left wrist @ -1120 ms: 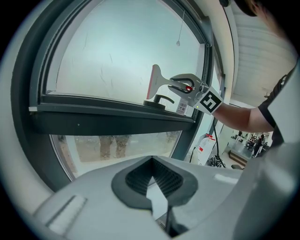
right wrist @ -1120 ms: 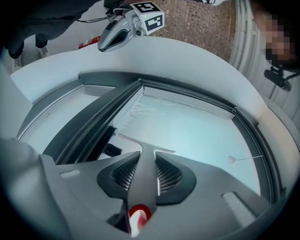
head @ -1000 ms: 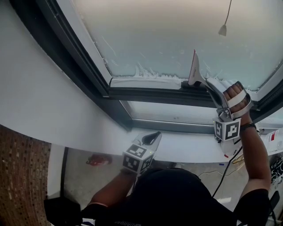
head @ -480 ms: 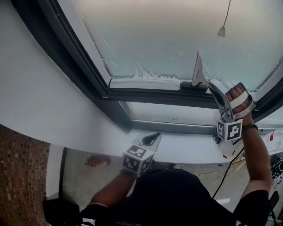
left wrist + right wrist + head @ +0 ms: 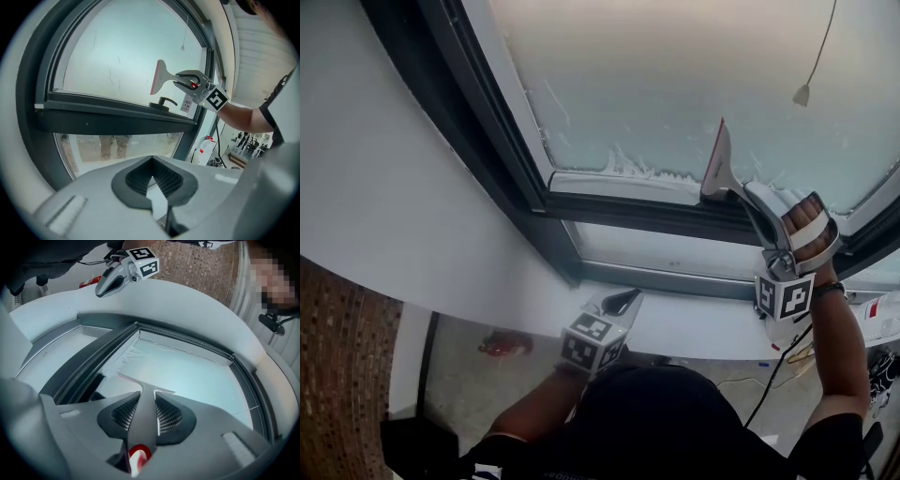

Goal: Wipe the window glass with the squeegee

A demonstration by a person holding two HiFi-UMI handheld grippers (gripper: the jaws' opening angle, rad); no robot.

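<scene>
My right gripper (image 5: 751,194) is raised to the window, its jaws closed on the grey handle of the squeegee (image 5: 718,161). In the right gripper view that handle runs straight up between my two ribbed pads (image 5: 123,414) and spreads into the blade. The blade stands nearly upright in the head view, its red-edged rubber turned to the window glass (image 5: 675,84). It sits low on the upper pane and toward its right side, just above the dark frame (image 5: 609,211); I cannot tell for sure whether the rubber presses on the glass or only comes close. A ragged white band of foam (image 5: 628,166) lies along the bottom edge of that pane, to the left of the blade. From my left gripper's view the squeegee (image 5: 161,77) shows above the dark window handle (image 5: 164,101), with my right gripper (image 5: 185,80) behind it. My left gripper (image 5: 621,300) hangs low, well apart from the squeegee and over the white sill (image 5: 703,323). Its jaws are drawn together with nothing between them. A pull cord (image 5: 803,94) hangs in front of the glass to the upper right of the blade. Below the frame runs a narrow lower pane (image 5: 666,248).
</scene>
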